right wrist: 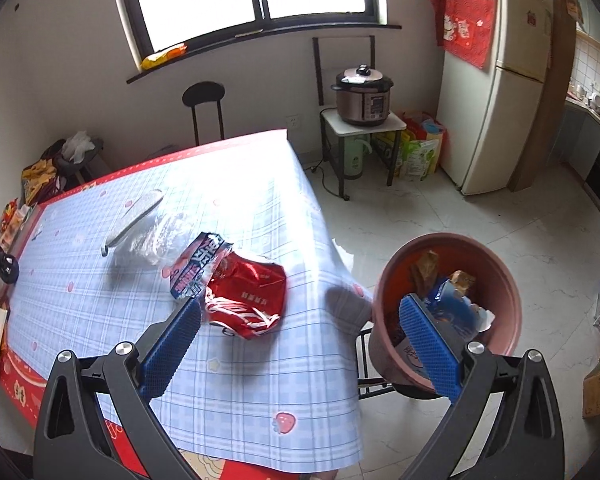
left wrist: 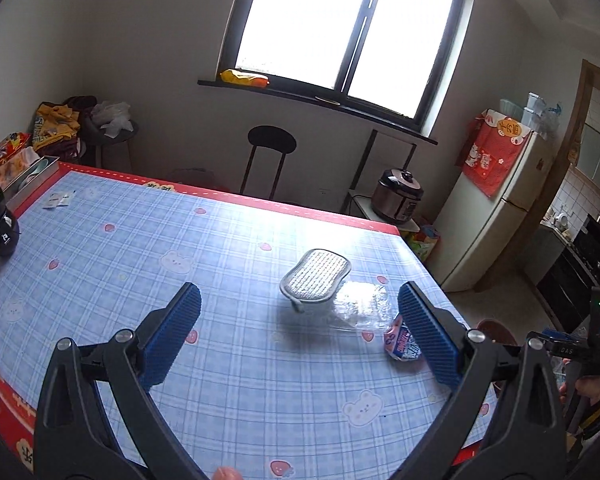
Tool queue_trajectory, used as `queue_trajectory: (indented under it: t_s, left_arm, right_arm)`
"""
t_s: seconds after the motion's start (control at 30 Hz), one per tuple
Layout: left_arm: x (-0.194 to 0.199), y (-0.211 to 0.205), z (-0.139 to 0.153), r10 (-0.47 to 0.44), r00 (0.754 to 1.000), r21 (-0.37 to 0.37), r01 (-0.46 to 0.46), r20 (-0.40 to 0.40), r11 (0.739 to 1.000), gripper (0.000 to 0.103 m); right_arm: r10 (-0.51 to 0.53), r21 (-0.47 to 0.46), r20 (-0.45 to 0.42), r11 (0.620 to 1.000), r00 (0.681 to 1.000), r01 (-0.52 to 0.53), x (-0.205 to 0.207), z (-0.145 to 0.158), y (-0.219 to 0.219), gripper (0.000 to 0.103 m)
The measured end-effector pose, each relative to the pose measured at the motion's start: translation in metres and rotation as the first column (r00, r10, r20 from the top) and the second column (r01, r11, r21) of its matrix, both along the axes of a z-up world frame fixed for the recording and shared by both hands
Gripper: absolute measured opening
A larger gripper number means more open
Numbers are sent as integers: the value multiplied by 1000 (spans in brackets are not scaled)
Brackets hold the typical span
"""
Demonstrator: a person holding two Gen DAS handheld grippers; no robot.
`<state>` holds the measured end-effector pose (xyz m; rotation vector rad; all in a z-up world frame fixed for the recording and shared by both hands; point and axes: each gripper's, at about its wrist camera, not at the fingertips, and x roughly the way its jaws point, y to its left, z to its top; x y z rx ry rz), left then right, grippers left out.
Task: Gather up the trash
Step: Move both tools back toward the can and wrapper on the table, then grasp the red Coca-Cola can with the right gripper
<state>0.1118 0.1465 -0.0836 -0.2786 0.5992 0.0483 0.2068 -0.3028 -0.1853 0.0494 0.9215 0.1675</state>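
Here we hold both tools wide open and empty: the left tool (left wrist: 300,332) over the bench (left wrist: 112,264), the right tool (right wrist: 300,336) over the bench's right edge. A crumpled red wrapper (right wrist: 246,296) lies near the right tool's left finger, touching a pink-and-blue packet (right wrist: 198,266). Clear plastic (left wrist: 360,304) lies beside a mesh scrubber (left wrist: 315,276). The brown bin (right wrist: 496,280) with trash stands right of the bench.

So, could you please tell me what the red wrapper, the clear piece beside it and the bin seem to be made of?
The red wrapper looks like glossy foil or metallised film: sharp creases, bright glints. The clear piece seems thin transparent plastic, crinkled, with the tablecloth pattern showing through. The bin looks like matte reddish-brown plastic with a smooth moulded rim, though I can't be sure.
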Motion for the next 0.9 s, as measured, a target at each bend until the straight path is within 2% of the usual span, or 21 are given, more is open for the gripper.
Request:
queue_trajectory:
  t_s: [0.2,0.4,0.6,0.67,0.8,0.9]
  left_arm:
    - [-4,40,-20,56,997,-5,-56,-50,998,97]
    - [-3,76,-41,83,992,-1,-84,-98,996,97]
    - [3,98,-55,79,990,-15,-81,-116,997,97]
    - [5,102,-59,73,990,-18,-75,-121,997,97]
    - [9,104,-65,57,989,-17,-60,-136,998,97]
    - [13,102,-70,44,989,-26,-49,-143,998,97]
  right_arm:
    - [56,-58,-96,996,994,-61,26,-55,63,97]
    - [26,-160,-150,986,988,-51,52,-93,102,97]
    - [-54,-275,-187,961,981,1,69,-115,118,90]
    - [-72,-296,-198,955,977,10,72,-121,120,85]
    - [-84,-324,-202,946,976,14,74,-126,121,82]
    - [-91,-346,-199,938,976,17,72,-124,121,72]
